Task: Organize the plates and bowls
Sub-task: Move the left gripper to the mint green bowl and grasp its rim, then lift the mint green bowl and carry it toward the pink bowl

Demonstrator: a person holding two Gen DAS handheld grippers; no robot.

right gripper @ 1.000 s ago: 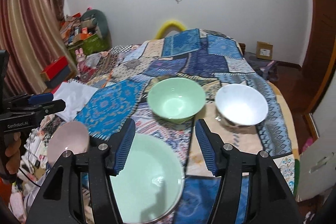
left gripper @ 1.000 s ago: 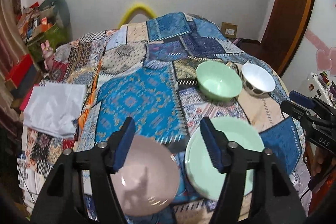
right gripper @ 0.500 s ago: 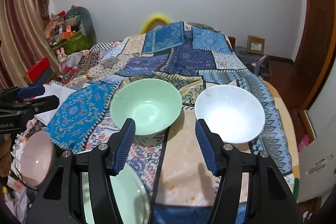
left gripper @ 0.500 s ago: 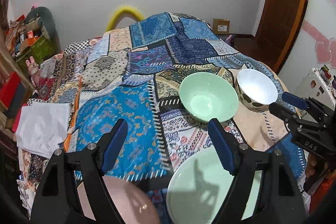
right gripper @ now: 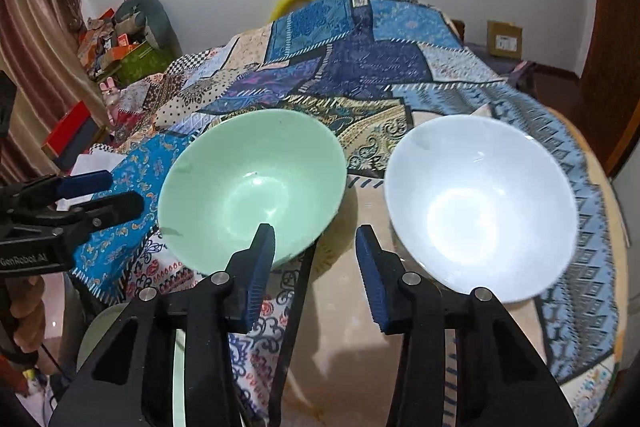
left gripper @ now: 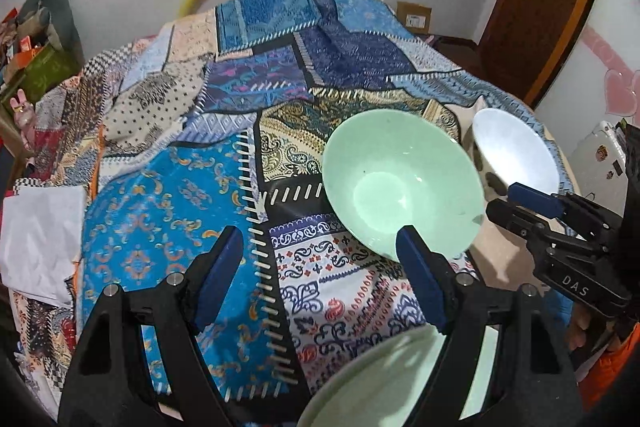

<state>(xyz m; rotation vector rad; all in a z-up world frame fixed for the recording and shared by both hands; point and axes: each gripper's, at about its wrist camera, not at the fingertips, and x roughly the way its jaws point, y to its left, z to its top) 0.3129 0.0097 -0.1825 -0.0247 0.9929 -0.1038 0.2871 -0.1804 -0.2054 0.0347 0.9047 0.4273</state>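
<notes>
Now two bowls and one plate show on the patchwork quilt (left gripper: 168, 211), with both of my grippers above them. Taking the green bowl (right gripper: 252, 187) as the landmark: the white bowl (right gripper: 484, 207) stands just to its right, apart from it, and the green plate (left gripper: 384, 383) lies on its near side, at the lower edge of the left wrist view. Both bowls are empty, and so is the part of the plate that shows.

My left gripper (left gripper: 320, 279) hangs released over the quilt on the near-left side of the green bowl; its right finger crosses the bowl's near rim in the picture, though whether it touches I cannot tell. Nothing lies between its jaws.

My right gripper (right gripper: 316, 271) points at the gap between the green bowl and the white one. Its jaws have just been closing, yet they grasp nothing and stand apart over bare cloth, its left fingertip overlapping the green bowl's near rim in the picture.
</notes>
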